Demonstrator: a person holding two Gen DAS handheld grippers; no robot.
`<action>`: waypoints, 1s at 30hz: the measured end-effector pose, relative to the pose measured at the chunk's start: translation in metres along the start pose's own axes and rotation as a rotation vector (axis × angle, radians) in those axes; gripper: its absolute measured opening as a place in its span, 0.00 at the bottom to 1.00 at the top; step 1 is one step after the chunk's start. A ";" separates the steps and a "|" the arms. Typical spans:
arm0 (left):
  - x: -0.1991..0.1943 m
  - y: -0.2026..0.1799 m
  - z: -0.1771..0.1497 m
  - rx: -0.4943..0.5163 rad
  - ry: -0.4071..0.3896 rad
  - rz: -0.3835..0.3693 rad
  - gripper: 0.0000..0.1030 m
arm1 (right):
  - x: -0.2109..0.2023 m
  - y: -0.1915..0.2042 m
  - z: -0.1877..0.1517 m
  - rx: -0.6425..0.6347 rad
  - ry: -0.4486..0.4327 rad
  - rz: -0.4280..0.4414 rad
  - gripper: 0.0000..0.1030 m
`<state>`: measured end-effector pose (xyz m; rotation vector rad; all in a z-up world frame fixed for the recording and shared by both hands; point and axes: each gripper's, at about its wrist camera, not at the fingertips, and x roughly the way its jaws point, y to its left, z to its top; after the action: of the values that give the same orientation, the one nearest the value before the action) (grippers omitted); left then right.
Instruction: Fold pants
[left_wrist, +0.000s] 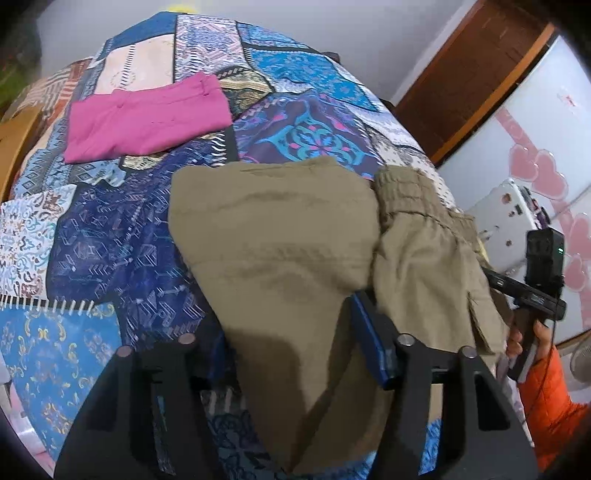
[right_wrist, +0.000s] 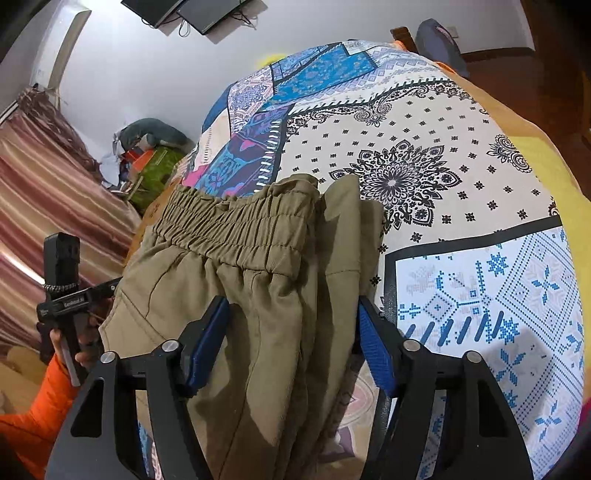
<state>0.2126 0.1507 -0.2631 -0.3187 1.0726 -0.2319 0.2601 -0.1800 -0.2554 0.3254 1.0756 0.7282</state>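
Light: even, soft indoor light, moderately bright.
Shadows: soft dark patch on the khaki pants near the bottom edge; another on the bedspread.
Distortion: strong fisheye bulge, black vignetted corners.
Focus: slightly soft, blurrier toward edges.

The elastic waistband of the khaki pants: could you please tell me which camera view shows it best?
The right wrist view: the elastic waistband runs gathered across the frame, above the right gripper. The left wrist view shows only a short bunched stretch near the right edge of the khaki pants.
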 end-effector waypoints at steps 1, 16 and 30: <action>-0.002 0.000 -0.002 -0.001 0.005 -0.014 0.54 | -0.001 0.000 -0.001 -0.001 0.006 0.006 0.52; 0.007 -0.010 0.008 0.020 -0.009 0.073 0.22 | -0.004 0.013 -0.001 -0.054 0.014 -0.011 0.27; -0.037 -0.052 0.022 0.180 -0.137 0.233 0.03 | -0.030 0.060 0.024 -0.240 -0.067 -0.101 0.10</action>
<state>0.2136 0.1181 -0.2041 -0.0457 0.9363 -0.0953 0.2497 -0.1544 -0.1892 0.0889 0.9230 0.7422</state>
